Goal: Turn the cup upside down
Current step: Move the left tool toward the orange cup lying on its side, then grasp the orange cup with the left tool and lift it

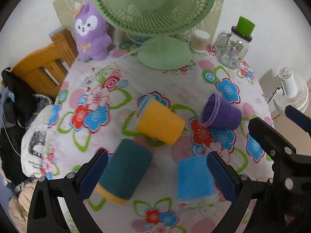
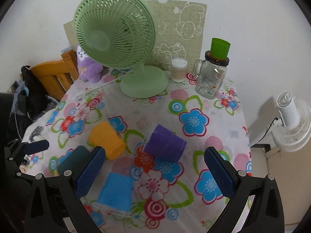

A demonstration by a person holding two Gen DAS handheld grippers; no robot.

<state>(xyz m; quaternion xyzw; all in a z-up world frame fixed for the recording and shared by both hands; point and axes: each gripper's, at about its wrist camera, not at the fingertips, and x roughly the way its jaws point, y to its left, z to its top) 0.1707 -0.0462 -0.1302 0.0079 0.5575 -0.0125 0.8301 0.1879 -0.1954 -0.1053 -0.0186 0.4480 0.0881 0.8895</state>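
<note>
Several cups lie on the floral tablecloth point(image 1: 147, 81). A teal cup point(image 1: 126, 169) with a yellow rim lies on its side between my left gripper's point(image 1: 157, 172) open fingers, touching neither. A blue cup point(image 1: 194, 178) stands upside down by the left gripper's right finger. A yellow cup point(image 1: 159, 122) and a purple cup point(image 1: 221, 114) lie on their sides further out. In the right wrist view my right gripper point(image 2: 154, 171) is open and empty, above the blue cup point(image 2: 116, 190) and purple cup point(image 2: 165, 143); the yellow cup point(image 2: 106, 139) and teal cup point(image 2: 74, 161) lie to the left.
A green desk fan point(image 2: 116, 38) stands at the table's back, with a purple plush toy point(image 1: 91, 33), a cotton swab jar point(image 2: 178, 69) and a glass mug jar point(image 2: 211, 77) topped by a green cup point(image 2: 219, 48). A wooden chair point(image 1: 42, 68) stands left, a white fan point(image 2: 291, 122) right.
</note>
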